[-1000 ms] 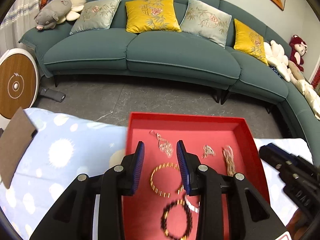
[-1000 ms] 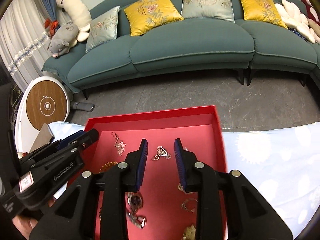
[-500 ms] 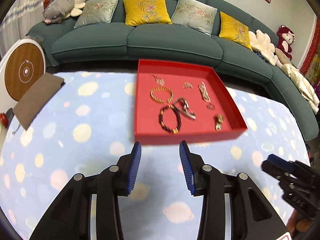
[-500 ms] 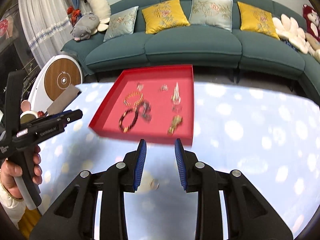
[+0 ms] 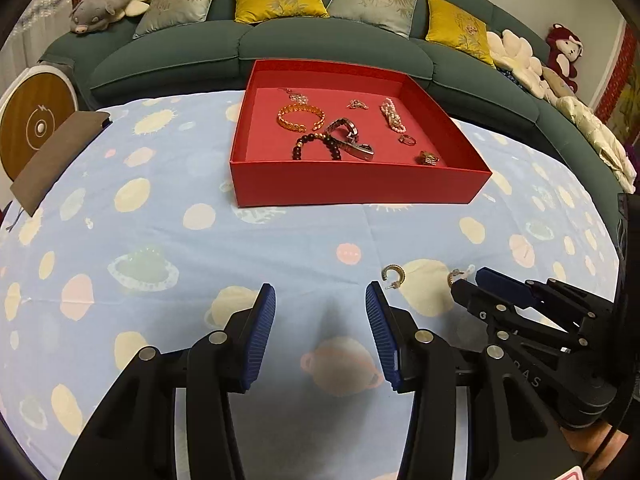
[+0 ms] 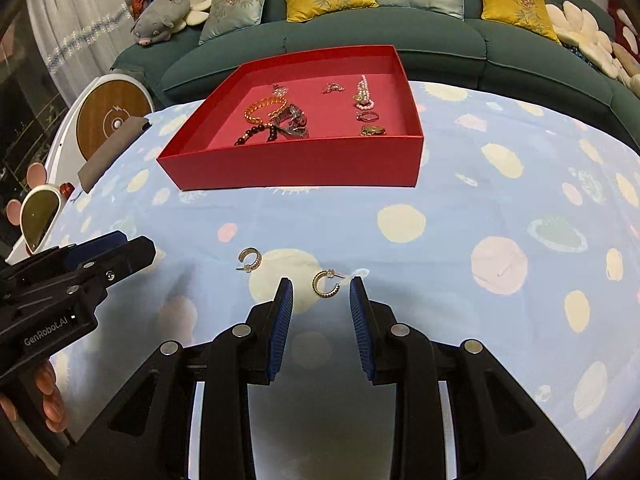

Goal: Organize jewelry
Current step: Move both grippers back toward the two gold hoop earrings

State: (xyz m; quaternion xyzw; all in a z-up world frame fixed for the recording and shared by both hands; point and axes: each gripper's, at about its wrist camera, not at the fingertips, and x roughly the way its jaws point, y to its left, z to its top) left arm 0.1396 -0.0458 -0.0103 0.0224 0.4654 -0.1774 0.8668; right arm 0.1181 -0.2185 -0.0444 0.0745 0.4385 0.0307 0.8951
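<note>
Just ahead of the right gripper [image 6: 320, 294], a gold hoop earring [image 6: 326, 285] lies flat on the pale blue spotted tablecloth [image 6: 460, 264], framed by the two blue pads; neither pad touches it, and the jaws stand narrowly apart with nothing gripped. A second gold hoop earring [image 6: 249, 260] rests on the cloth up and to the left, near the first but apart from it, between the two grippers.

From the left wrist view, the left gripper [image 5: 320, 298] hovers over bare cloth, its jaws opening and already fairly wide, with nothing between them. The second earring [image 5: 393, 274] lies just beyond and to the right of its right pad, not touching it. The first earring [image 5: 454, 277] is partly hidden behind the tip of the right gripper [image 5: 470, 288], which reaches in from the right edge.

Further back on the table sits an open red box [image 5: 360, 182], well apart from both earrings. Inside it lie a gold cuff bracelet [image 5: 301, 117], a dark beaded bracelet [image 5: 316, 146], a metal-strap watch [image 5: 352, 142], a pearl strand [image 5: 391, 114], a ring [image 5: 407, 140], and a few smaller pieces too small to identify. A brown pouch [image 5: 56, 156] lies at the cloth's left edge. Behind the table runs a green sofa [image 5: 320, 44] with yellow and grey cushions.

In the right wrist view, fingers [image 6: 46, 388] of the person's hand wrap the left gripper's handle at the lower left.
</note>
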